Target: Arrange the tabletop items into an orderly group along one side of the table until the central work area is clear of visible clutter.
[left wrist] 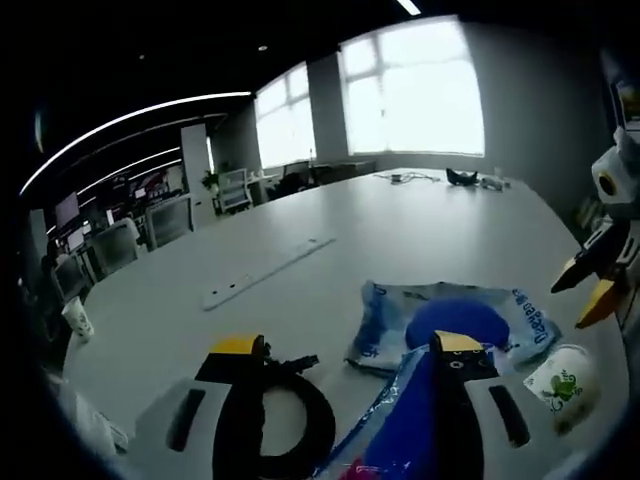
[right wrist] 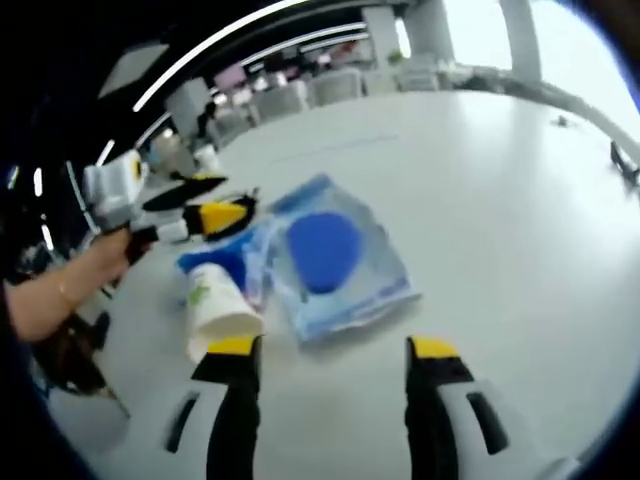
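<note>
Flat, clear blue packet (right wrist: 335, 262) (blue disc inside); both grippers' jaws spread.

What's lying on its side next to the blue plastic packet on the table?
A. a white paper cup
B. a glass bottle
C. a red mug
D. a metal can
A: a white paper cup with a green print lies tipped over on the table, right beside the blue packet.
</note>
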The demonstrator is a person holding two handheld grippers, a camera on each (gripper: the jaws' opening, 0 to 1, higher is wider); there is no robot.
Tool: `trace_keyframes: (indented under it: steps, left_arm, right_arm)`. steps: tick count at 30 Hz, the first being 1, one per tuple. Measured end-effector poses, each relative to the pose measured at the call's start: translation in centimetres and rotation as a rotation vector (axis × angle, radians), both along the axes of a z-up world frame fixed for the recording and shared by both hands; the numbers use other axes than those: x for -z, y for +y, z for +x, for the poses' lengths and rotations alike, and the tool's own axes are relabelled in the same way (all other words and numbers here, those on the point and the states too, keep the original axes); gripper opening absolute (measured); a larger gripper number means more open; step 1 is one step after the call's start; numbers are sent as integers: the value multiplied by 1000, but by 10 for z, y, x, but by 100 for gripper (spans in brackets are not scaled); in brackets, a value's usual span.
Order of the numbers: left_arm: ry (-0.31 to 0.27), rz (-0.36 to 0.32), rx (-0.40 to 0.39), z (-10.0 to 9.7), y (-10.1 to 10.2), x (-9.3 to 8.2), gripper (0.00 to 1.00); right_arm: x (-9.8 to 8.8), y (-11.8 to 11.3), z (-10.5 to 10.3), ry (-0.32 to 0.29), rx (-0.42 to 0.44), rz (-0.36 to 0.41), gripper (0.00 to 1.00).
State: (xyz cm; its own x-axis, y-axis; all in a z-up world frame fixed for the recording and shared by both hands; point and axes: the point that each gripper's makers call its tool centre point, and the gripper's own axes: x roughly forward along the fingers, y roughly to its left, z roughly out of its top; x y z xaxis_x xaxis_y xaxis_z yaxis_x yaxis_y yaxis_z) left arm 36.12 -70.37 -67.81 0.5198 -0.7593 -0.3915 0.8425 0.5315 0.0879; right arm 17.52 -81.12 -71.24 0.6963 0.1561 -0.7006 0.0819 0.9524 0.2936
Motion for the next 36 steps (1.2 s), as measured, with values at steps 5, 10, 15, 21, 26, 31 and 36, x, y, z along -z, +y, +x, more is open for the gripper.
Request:
trace_keyframes:
  steps: [5, 10, 15, 21, 26, 31, 36]
  left_arm:
    - [-11, 19, 34, 1, -8, 5, 58]
    - [-18, 33, 79, -2, -19, 9, 51]
    - [-32, 72, 107, -2, -27, 16, 44]
    - [-57, 140, 152, 4, -33, 27, 35]
    - [-64, 184, 194, 5, -37, 33, 33]
    - [-31, 210, 189, 12, -38, 36, 28]
    - [-1, 290, 197, 16, -34, 47, 22]
  right_arm:
    - [8, -2, 1, 6, 39, 2, 48]
    - [8, -4, 3, 3, 79, 5, 43]
    - [12, -1, 5, 13, 93, 16, 38]
    - [17, 9, 8, 13, 73, 11, 32]
    - [18, 15, 11, -2, 64, 46, 31]
    - [18, 14, 14, -3, 79, 49, 29]
    - [20, 13, 17, 2, 80, 47, 25]
